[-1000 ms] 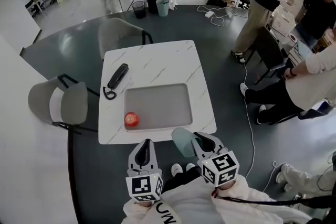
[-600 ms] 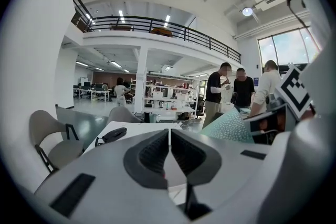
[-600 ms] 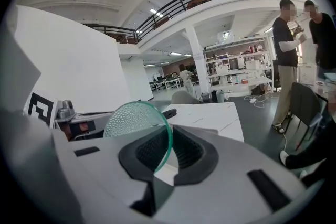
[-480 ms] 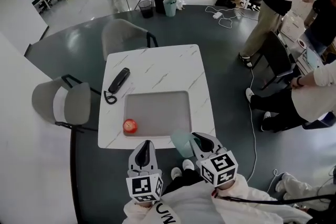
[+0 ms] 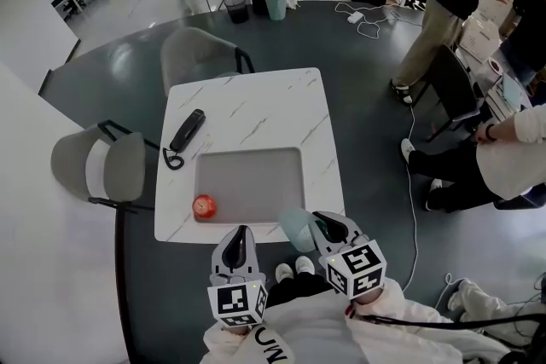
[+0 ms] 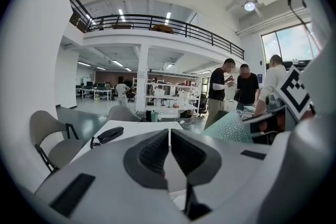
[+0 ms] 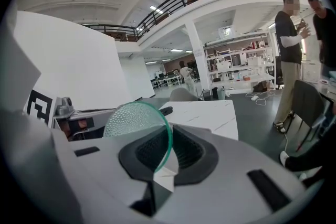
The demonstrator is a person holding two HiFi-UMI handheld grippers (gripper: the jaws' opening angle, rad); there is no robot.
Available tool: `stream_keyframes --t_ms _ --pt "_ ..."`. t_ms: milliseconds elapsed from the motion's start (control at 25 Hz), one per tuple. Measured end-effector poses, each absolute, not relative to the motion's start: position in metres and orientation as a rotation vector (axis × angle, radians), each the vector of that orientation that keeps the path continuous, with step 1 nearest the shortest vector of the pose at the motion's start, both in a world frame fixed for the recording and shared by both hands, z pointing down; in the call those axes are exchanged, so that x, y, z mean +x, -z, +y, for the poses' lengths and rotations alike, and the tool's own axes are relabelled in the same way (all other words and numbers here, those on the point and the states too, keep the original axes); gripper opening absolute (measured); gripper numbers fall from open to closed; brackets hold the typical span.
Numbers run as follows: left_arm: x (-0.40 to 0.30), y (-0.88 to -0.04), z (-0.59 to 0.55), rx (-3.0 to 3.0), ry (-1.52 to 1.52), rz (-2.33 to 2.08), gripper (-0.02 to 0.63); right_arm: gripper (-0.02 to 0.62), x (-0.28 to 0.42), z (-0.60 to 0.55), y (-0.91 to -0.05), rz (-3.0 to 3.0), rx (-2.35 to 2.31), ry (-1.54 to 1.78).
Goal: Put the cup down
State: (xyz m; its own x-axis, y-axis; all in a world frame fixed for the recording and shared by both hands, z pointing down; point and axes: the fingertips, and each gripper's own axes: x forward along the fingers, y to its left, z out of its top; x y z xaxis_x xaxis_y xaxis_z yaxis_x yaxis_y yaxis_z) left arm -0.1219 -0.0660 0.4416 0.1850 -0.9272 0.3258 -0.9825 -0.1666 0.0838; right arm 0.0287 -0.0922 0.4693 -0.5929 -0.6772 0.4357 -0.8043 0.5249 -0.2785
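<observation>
A pale green dimpled cup [image 5: 298,229] hangs just off the near edge of the white marble table [image 5: 256,102]. My right gripper [image 5: 319,228] is shut on its rim. In the right gripper view the cup [image 7: 134,119] stands tilted to the left of the jaws, and its thin wall is pinched between the black pads [image 7: 186,150]. My left gripper [image 5: 240,238] hovers beside it to the left, shut with nothing in it. The left gripper view shows its pads [image 6: 155,152] pressed together and the cup [image 6: 231,128] at the right.
On the table lie a grey mat [image 5: 249,183], a red apple [image 5: 203,205] at the mat's near left corner, and a black phone handset [image 5: 183,132]. Two grey chairs [image 5: 98,170] stand left and behind. Several people [image 5: 452,4] stand or sit at the right.
Both grippers, with the cup still in the right one, have drawn closer to the table's near edge. Nothing on the table has moved.
</observation>
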Motion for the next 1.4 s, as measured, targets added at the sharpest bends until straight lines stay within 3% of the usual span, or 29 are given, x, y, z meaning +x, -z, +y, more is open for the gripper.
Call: stream_keyframes --t_ms 1400 --pt "-0.151 -0.512 -0.17 2.166 -0.397 -1.728 0.023 0.026 0.019 -0.225 -0.549 -2.244 1.163 -0.608"
